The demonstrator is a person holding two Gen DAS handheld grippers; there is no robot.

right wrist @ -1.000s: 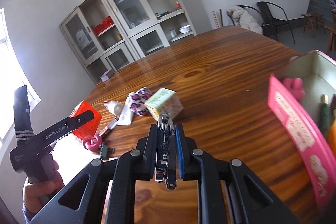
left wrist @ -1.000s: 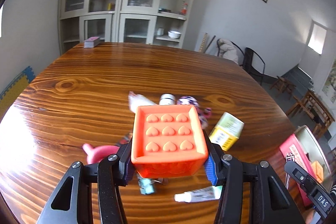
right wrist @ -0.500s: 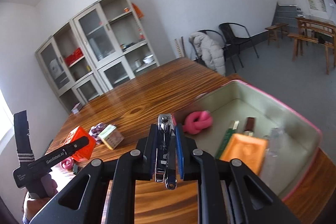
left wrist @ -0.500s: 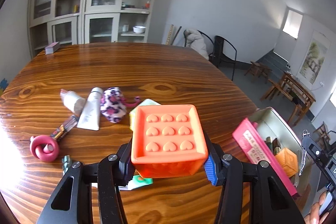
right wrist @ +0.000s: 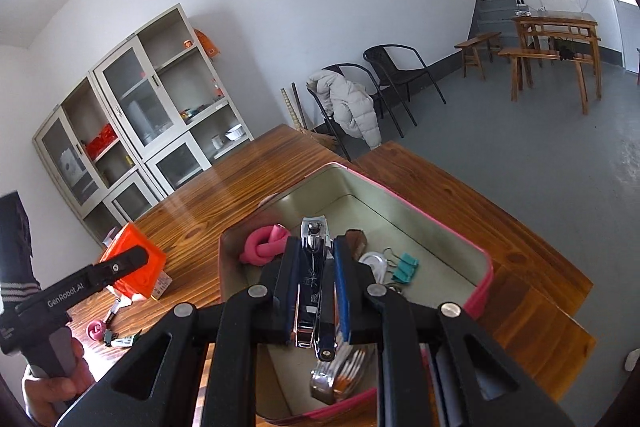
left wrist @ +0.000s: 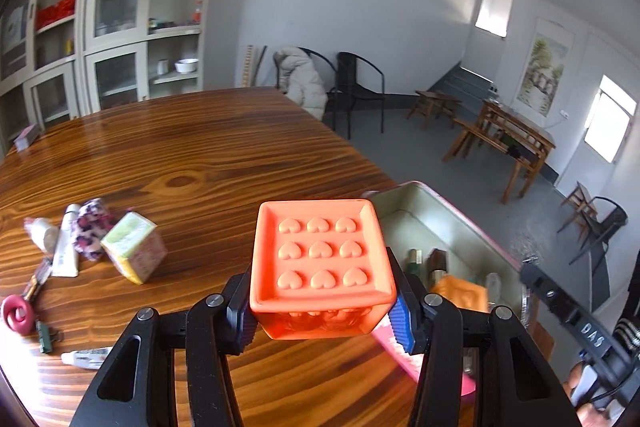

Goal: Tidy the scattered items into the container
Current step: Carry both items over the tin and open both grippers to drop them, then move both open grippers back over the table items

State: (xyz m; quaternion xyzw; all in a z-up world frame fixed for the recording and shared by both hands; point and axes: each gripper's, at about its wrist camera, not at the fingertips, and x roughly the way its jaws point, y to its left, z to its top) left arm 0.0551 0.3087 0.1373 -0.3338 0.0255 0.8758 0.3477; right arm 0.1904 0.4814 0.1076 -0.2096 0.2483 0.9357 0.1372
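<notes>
My left gripper [left wrist: 322,315] is shut on an orange block with raised hearts [left wrist: 322,259], held above the table just left of the pink-rimmed tin [left wrist: 424,203]. In the right wrist view that block [right wrist: 134,273] hangs left of the tin [right wrist: 400,203]. My right gripper [right wrist: 316,259] is shut on a shiny metal nail clipper [right wrist: 314,279] and hovers over the tin's inside. Within the tin lie a pink knot [right wrist: 266,245], a teal binder clip [right wrist: 406,267] and another orange piece [left wrist: 460,293].
Left on the wooden table [left wrist: 200,155] lie a yellow-green box [left wrist: 134,247], a floral pouch [left wrist: 90,229], a white tube [left wrist: 66,251], a pink ring [left wrist: 16,313] and a small tube [left wrist: 86,357]. The table edge runs right behind the tin; chairs and cabinets stand beyond.
Both grippers have swung right with their loads. The tin has come into the left view, and the right gripper has gone from beside the tin to over its inside.
</notes>
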